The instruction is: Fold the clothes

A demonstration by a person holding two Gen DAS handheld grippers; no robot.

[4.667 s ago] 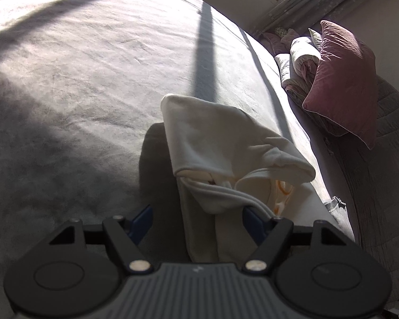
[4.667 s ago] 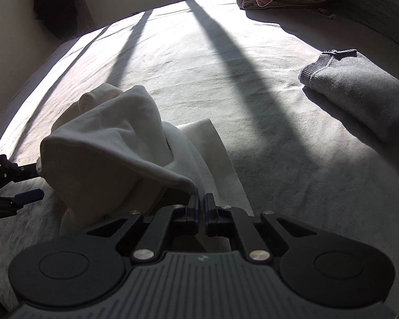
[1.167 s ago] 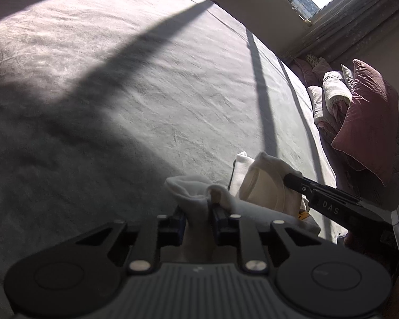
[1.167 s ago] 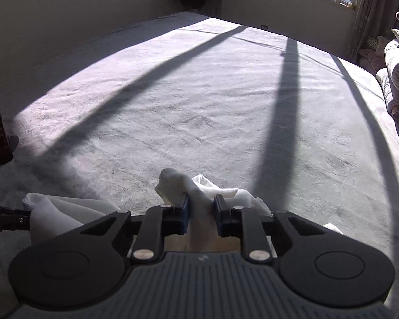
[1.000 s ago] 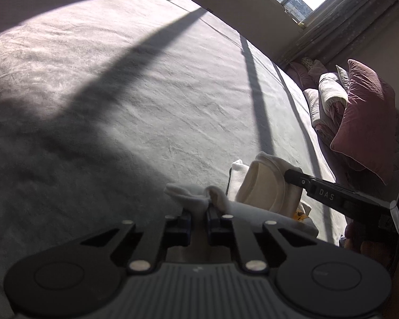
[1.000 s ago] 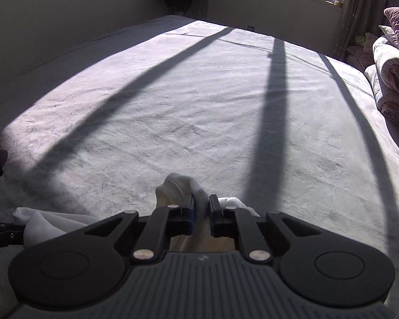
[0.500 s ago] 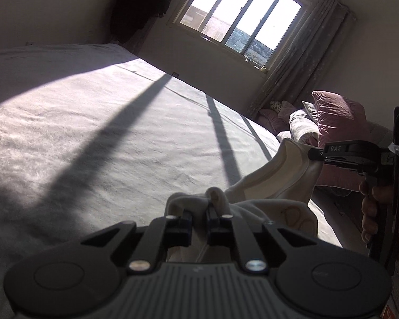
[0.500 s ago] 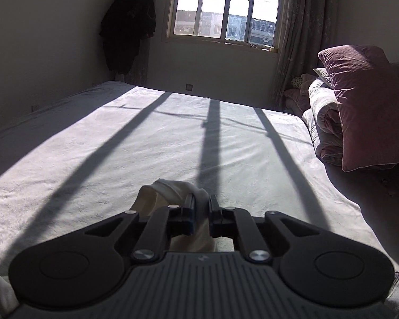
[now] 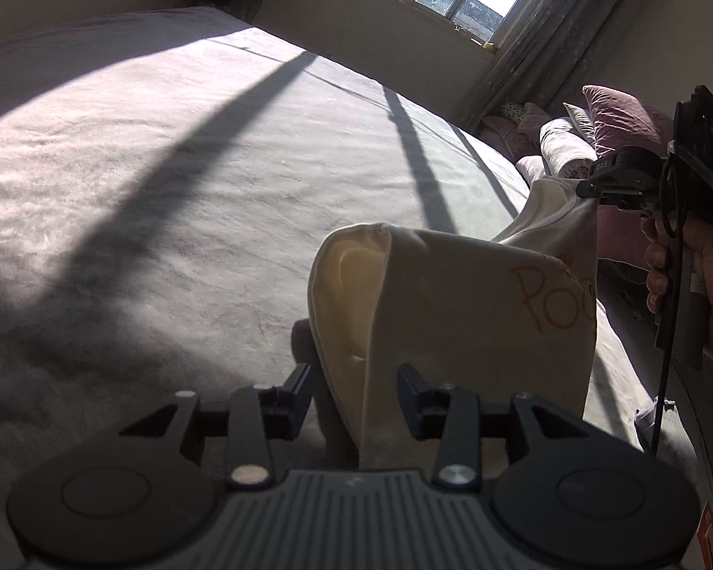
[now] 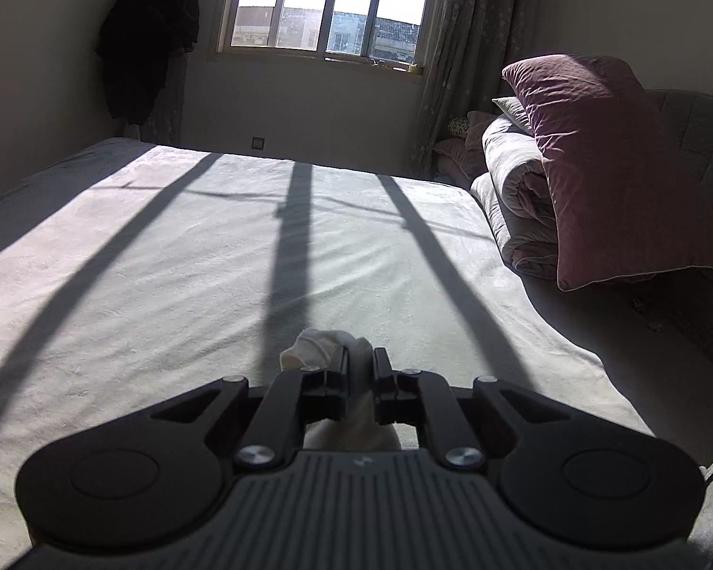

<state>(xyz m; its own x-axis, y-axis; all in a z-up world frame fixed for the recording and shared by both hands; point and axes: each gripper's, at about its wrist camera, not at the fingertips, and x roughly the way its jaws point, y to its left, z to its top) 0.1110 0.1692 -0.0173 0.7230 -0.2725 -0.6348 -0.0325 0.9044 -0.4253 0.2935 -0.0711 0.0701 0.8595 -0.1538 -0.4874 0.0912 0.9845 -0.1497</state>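
Note:
A cream garment [image 9: 451, 304] with orange lettering hangs in the air over the grey bed [image 9: 166, 190]. My left gripper [image 9: 356, 380] is open, its fingers on either side of a hanging fold. My right gripper [image 10: 360, 370] is shut on a bunched corner of the same garment [image 10: 318, 344]. In the left wrist view the right gripper [image 9: 589, 187] holds the garment's top corner up at the right.
A maroon pillow [image 10: 608, 161] and a rolled duvet [image 10: 513, 190] lie at the bed's right end. A window [image 10: 328, 4] and a dark hanging coat [image 10: 152, 38] are on the far wall. A curtain [image 10: 466, 47] hangs beside the window.
My left gripper has opened and let go of the garment. The right gripper has lifted its corner higher, so the garment now hangs spread out.

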